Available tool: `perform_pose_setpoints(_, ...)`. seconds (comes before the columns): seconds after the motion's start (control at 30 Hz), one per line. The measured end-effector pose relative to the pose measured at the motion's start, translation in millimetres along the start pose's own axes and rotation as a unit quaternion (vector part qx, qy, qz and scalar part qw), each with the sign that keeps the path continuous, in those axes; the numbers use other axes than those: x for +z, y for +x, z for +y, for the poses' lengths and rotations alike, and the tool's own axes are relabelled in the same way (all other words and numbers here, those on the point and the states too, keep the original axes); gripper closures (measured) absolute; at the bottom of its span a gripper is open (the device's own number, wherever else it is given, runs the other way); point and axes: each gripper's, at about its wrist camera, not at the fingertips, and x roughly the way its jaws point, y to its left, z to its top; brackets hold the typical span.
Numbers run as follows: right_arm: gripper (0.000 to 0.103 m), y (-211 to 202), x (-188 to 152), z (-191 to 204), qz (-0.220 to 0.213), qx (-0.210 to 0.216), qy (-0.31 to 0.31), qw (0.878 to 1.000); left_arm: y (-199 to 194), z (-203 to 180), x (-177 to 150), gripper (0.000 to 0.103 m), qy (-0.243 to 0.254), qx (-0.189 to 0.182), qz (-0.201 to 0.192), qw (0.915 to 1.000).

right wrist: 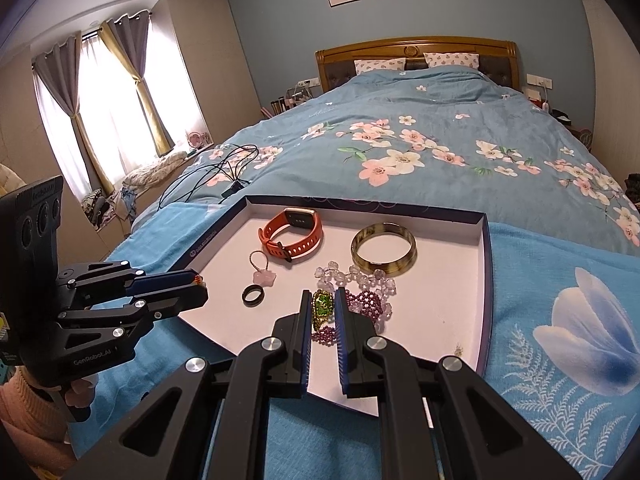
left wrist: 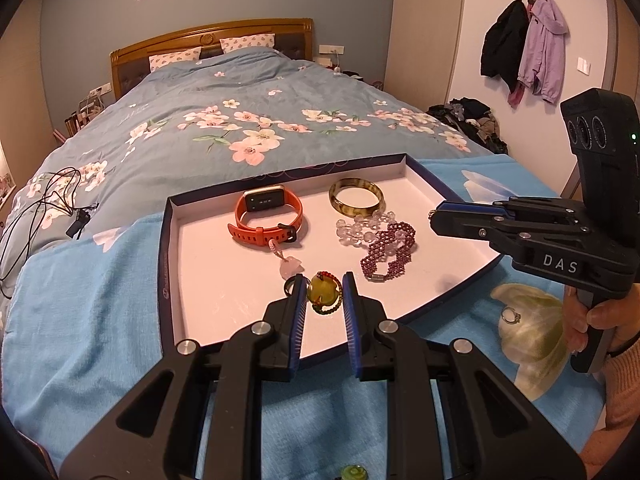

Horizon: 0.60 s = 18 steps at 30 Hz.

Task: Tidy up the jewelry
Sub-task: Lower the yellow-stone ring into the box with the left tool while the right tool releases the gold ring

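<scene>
Both wrist views close, angled down bedward; share tray (left wrist: pixel 424 172) (right wrist: pixel 484 240), headboard (left wrist: pixel 208 36).

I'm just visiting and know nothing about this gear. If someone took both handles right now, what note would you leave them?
Left gripper: shut on a yellow-green pendant with red and green beads, over the tray.
Right gripper: shut on a green-stone gold piece, over the tray.
Done, in the tray: orange smartwatch, amber bangle, clear bead bracelet, purple bead bracelet, pink charm, black ring.
Left: set both held pieces down; a silver ring lies outside on the blue bedspread.
</scene>
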Motion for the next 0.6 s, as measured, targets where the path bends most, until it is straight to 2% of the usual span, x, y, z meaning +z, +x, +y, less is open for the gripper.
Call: perform_pose_setpoints(0.6,0.094,14.0,1.7,-6.5,0.014,-0.006,0.004,1.000,17.3,10.8,2.2,0.084,-0.014,0.004,0.017,0.9997)
